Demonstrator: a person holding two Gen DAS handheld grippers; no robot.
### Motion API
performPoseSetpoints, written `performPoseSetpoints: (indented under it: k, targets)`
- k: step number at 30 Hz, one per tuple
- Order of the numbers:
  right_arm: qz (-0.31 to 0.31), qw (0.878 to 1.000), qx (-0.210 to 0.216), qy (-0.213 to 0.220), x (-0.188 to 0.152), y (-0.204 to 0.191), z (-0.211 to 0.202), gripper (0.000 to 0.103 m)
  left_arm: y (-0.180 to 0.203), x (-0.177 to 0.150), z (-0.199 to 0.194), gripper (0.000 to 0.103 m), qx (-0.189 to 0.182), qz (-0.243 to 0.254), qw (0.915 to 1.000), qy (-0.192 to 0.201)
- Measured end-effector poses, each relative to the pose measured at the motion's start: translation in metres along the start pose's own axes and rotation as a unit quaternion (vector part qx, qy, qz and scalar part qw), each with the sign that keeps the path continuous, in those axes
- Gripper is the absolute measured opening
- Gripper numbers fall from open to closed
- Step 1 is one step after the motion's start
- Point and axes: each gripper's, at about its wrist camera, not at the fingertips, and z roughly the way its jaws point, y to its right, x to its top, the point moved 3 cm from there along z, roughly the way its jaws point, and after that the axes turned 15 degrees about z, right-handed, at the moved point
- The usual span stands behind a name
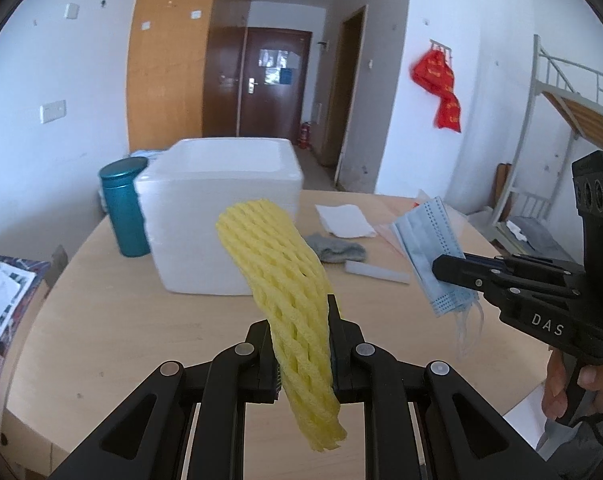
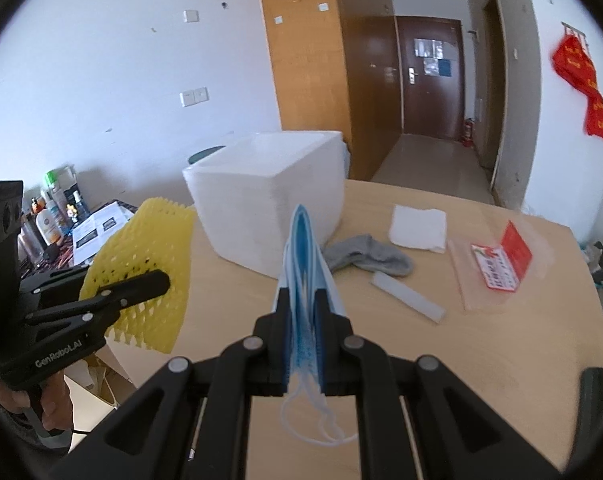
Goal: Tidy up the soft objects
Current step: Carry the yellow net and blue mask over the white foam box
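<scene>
Foam net [image 1: 285, 304] and mask [image 2: 303, 280] mid-sections behind jaws

Soft daylight, strong fisheye bend, black corners in both views.

Even, bright light fills the room; the white foam box [image 1: 221, 216] is nearly blown out on its front face and casts only a faint shadow on the table [image 1: 101, 320]. Walls and door frames bow outward toward 3 and 9 o'clock. The yellow foam net [image 1: 289, 300] is sharp; the box edges in the right wrist view smear slightly.

yellow foam net [image 1: 285, 280] held aloft, blue mask [image 2: 303, 280] too
</scene>
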Motion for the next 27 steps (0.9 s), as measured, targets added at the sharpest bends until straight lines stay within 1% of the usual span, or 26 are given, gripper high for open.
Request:
performPoseSetpoints:
  k: [6,11,19,22,27]
  targets:
    - [-0.011,1.000,0.011,-0.003,0.003,-0.011,0.006,0.013,-0.016,-0.003,-0.008,0.018,0.013,-0.008,0.9999,0.004]
    - [-0.019,1.000,0.022,0.002,0.009,-0.022,0.008,0.013,-0.021,0.002,-0.013,0.018,0.019,-0.006,0.9997,0.013]
    - [-0.037,0.998,0.043,0.017,0.034,-0.042,0.006,0.013,-0.032,0.027,-0.021,0.018,0.033,0.004,0.9988,0.037]
    - [-0.047,0.998,0.043,0.021,0.045,-0.050,0.009,0.013,-0.037,0.038,-0.021,0.018,0.042,0.010,0.9980,0.046]
    - [-0.054,0.997,0.051,0.018,0.065,-0.060,0.021,0.013,-0.052,0.052,-0.010,0.018,0.039,0.006,0.9983,0.043]
